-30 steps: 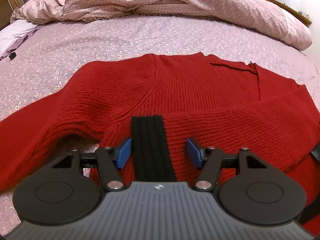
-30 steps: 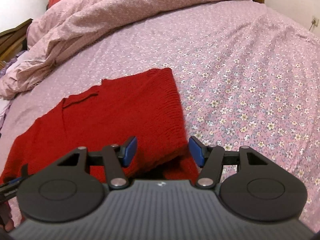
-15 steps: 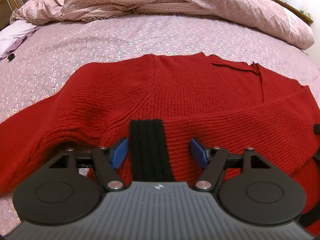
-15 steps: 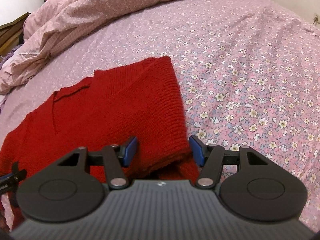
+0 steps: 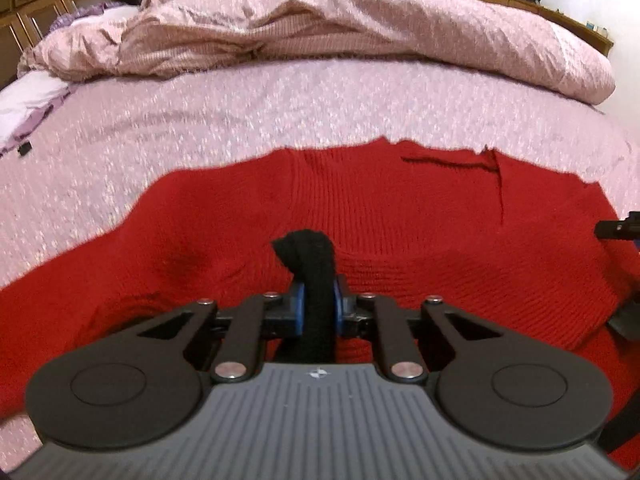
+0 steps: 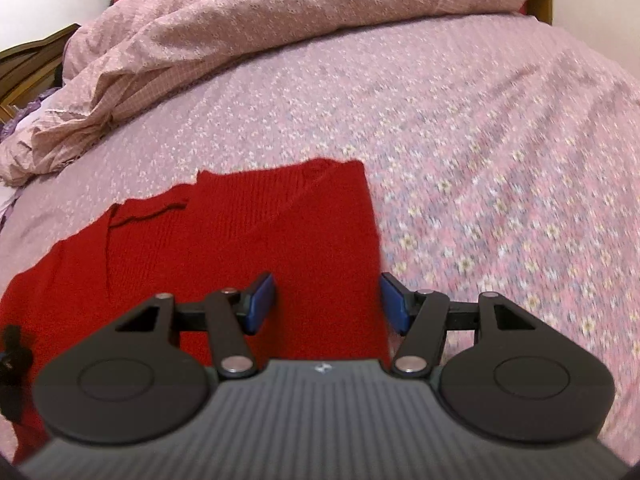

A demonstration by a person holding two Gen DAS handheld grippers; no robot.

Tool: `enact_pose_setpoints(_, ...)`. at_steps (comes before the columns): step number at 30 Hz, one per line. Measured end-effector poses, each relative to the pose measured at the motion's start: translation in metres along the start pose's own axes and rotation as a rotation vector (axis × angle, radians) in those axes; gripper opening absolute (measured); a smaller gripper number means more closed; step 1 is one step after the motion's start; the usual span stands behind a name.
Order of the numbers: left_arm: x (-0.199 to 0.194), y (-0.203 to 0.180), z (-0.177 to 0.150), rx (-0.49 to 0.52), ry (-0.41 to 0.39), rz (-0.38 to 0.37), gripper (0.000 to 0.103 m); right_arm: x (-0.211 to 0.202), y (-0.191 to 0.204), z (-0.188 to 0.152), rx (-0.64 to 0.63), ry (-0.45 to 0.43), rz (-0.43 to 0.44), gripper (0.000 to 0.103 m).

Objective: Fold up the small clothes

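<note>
Sweater (image 5: 400, 224) lay flat near the bed's (image 5: 280, 112) front edge. Left gripper (image 5: 318, 306) was clamped on the black cuff (image 5: 312, 264); right gripper (image 6: 327, 300) stood open over the sweater's right edge. Risk: lifting one-handed would drag and skew the knit.

Sweater (image 5: 400, 216) flat on bed (image 5: 280, 112); duvet (image 5: 340, 20) bunched behind; cuff (image 5: 312, 256) over sweater's near edge.
</note>
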State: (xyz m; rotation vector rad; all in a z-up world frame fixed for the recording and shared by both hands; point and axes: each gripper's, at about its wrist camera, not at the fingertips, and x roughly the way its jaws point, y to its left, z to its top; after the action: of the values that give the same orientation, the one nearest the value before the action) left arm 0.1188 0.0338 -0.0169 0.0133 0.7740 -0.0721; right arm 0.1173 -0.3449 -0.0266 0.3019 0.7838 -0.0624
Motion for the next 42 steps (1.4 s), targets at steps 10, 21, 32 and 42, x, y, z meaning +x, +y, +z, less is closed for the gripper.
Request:
enact_pose_setpoints(10, -0.005, -0.007, 0.06, 0.083, -0.147, 0.018, 0.016, 0.017, -0.004, 0.006, 0.023, -0.081, 0.038, 0.029)
enact_pose_setpoints(21, 0.087, -0.002, 0.097, 0.114, -0.055, 0.008, 0.016, 0.018, -0.008, 0.003, 0.057, -0.189, -0.028, 0.017)
enact_pose_setpoints(32, 0.109, 0.005, 0.088, 0.162, -0.002, 0.019, 0.038, 0.023, -0.013, -0.001, 0.065, -0.181, -0.069, 0.032)
enact_pose_setpoints(42, 0.085, 0.028, 0.074, 0.097, 0.035, 0.133, 0.051, -0.029, 0.007, -0.001, 0.054, -0.167, -0.057, 0.033)
